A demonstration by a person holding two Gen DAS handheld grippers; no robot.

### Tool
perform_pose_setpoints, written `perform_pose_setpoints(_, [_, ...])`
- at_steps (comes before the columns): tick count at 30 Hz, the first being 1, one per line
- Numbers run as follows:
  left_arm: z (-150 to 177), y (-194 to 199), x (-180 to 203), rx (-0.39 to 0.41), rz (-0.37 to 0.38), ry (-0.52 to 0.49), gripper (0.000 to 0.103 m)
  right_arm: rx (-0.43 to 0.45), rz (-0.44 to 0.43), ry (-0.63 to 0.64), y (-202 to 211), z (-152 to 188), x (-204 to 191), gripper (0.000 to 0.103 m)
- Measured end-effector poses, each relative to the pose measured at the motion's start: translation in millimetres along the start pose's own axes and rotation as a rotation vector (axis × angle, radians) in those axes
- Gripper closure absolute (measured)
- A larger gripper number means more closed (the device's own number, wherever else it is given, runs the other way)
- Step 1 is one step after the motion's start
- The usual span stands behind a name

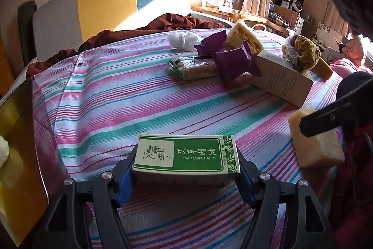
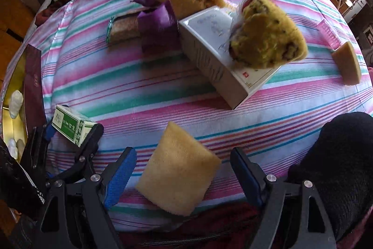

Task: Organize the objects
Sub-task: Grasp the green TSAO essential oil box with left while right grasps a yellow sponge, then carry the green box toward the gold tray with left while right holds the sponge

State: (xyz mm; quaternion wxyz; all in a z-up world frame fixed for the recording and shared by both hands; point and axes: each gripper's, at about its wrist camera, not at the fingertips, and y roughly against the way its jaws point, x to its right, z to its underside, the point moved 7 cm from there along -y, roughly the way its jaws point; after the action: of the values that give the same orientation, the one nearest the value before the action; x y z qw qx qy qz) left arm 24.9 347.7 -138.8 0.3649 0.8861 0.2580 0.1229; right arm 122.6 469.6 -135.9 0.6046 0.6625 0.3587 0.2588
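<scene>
Left tongs (image 1: 186, 169) on green box (image 1: 186, 155); right-view sponge (image 2: 178, 169) unclamped.

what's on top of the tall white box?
A greenish-yellow cake wrapped in plastic rests on the white box, overhanging its upper face. The print under the cake is covered; the box is closed, contents unseen.

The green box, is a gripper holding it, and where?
Yes. The left gripper clamps the green essential oil box by its two short ends. The right gripper holds nothing.
</scene>
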Motion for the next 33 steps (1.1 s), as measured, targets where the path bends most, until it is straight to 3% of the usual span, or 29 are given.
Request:
perform_pose_setpoints(2, [-0.1, 0.0, -0.2, 0.002, 0.002, 0.002, 0.031, -0.012, 0.011, 0.018, -3.0, 2.7, 0.0, 0.04])
perform_pose_setpoints(6, [0.3, 0.1, -0.4, 0.005, 0.004, 0.004, 0.031, -0.006, 0.017, 0.05, -4.0, 4.5, -0.8, 0.047])
perform_pose_setpoints(15, [0.8, 1.0, -0.2, 0.012, 0.001, 0.003, 0.031, 0.186, -0.051, 0.082, 5.5, -47.3, -22.4, 0.047])
perform_pose_setpoints(21, [1.9, 2.4, 0.1, 0.018, -0.018, -0.006, 0.03, 0.226, -0.062, 0.153, -6.3, -65.1, -40.7, 0.048])
perform_pose_setpoints(33, [2.4, -1.0, 2.0, 0.019, -0.049, -0.028, 0.03, 0.218, -0.068, 0.153, -13.3, -71.2, -51.2, 0.049])
